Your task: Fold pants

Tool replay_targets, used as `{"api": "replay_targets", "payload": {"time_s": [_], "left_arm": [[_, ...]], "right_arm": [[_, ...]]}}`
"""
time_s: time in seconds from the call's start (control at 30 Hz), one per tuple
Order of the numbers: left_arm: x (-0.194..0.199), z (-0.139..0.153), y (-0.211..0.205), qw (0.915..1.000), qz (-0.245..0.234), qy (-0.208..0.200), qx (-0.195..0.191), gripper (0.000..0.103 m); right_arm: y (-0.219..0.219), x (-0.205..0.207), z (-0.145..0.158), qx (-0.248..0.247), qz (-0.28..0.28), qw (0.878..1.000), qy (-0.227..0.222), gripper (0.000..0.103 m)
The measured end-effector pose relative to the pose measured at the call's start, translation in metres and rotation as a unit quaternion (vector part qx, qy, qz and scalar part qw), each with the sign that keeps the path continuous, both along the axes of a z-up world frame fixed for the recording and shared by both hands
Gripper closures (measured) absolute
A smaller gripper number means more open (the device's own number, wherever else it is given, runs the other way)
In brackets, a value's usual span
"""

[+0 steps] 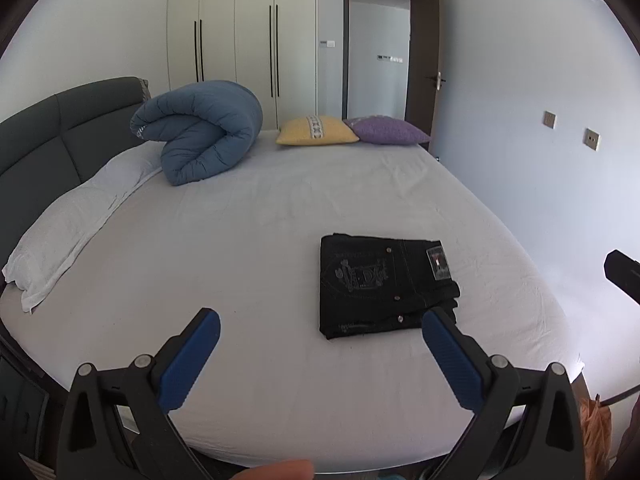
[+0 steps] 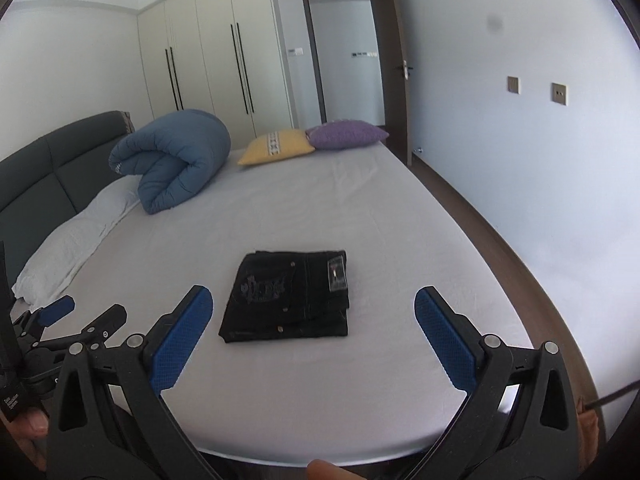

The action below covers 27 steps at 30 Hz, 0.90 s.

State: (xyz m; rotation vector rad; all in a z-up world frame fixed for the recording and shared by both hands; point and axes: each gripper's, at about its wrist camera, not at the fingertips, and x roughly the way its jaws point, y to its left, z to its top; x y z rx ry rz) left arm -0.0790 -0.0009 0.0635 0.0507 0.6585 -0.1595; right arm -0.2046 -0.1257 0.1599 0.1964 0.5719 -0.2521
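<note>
The black pants (image 1: 380, 286) lie folded into a compact rectangle on the white bed sheet (image 1: 248, 240), a back pocket and label facing up. They also show in the right wrist view (image 2: 290, 298). My left gripper (image 1: 320, 318) is open and empty, held above the bed's near edge, the pants ahead and to its right. My right gripper (image 2: 314, 294) is open and empty, held back from the pants, which lie ahead between its fingers. The left gripper shows at the left edge of the right wrist view (image 2: 86, 314).
A rolled blue duvet (image 1: 200, 132) and a white pillow (image 1: 76, 220) lie by the dark headboard (image 1: 52, 132). A yellow cushion (image 1: 316, 131) and a purple cushion (image 1: 386, 131) sit at the far side. Wardrobes and an open door (image 1: 424, 60) stand behind. The floor (image 2: 516, 248) runs along the right.
</note>
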Motion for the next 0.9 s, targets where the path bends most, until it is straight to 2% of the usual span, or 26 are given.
{"api": "replay_targets", "payload": {"time_s": [0.07, 0.27, 0.4, 0.63, 0.77, 0.9], "left_arm": [[0.000, -0.009, -0.002, 1.0000, 0.000, 0.004, 0.009, 0.000], [0.000, -0.023, 0.005, 0.9994, 0.024, 0.023, 0.005, 0.000], [0.008, -0.036, 0.010, 0.9988, 0.032, 0.038, -0.004, 0.000], [0.031, -0.059, 0.009, 0.9981, 0.029, 0.052, 0.012, 0.000], [0.042, -0.066, 0.010, 0.9973, 0.035, 0.063, 0.010, 0.000], [0.046, -0.068, 0.009, 0.9973, 0.033, 0.065, 0.012, 0.000]], "right_arm": [[-0.003, -0.001, -0.009, 0.010, -0.001, 1.000, 0.007, 0.000], [-0.007, 0.013, -0.033, -0.017, 0.009, 1.000, 0.019, 0.000], [-0.024, 0.038, -0.058, -0.009, -0.003, 0.999, 0.038, 0.000], [-0.045, 0.078, -0.111, -0.001, -0.014, 0.997, 0.073, 0.000], [-0.048, 0.096, -0.123, -0.006, -0.004, 0.996, 0.086, 0.000], [-0.049, 0.109, -0.123, -0.002, 0.001, 0.997, 0.083, 0.000]]}}
